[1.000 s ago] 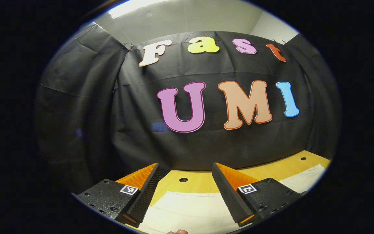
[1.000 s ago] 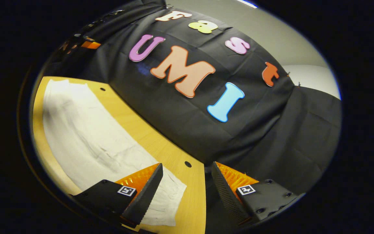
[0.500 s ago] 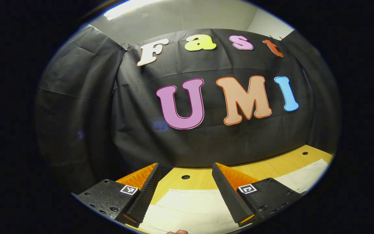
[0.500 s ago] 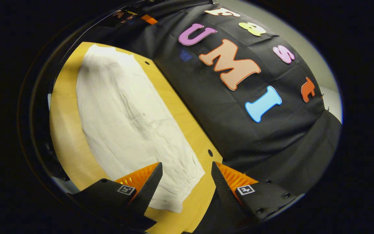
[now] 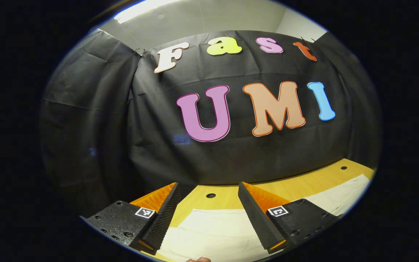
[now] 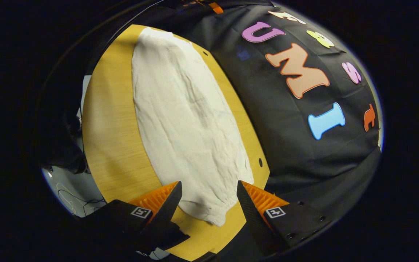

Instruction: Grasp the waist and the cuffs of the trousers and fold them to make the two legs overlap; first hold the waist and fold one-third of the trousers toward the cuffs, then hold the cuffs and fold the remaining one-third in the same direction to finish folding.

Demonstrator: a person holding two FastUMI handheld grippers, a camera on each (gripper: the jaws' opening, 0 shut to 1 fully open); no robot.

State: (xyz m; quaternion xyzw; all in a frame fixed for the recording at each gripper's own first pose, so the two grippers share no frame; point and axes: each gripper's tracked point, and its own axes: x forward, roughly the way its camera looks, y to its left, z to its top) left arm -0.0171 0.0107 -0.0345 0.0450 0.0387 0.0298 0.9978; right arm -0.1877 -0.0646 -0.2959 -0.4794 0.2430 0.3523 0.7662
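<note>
Pale cream fabric, the trousers [image 6: 187, 123], lies flat along the wooden desk [image 6: 111, 145], stretching from its far end toward the near end and closer to the edge by the black cloth wall [image 6: 289, 153] than to the open edge. In the right gripper view the right gripper [image 6: 207, 207] hangs with its jaws wide and empty, framing the gathered near end of the trousers. In the left gripper view the left gripper [image 5: 207, 218] is likewise spread wide, holding nothing, above the trousers [image 5: 213, 233] near the desk [image 5: 227, 196] edge by the wall, beside a small round hole [image 5: 210, 195].
</note>
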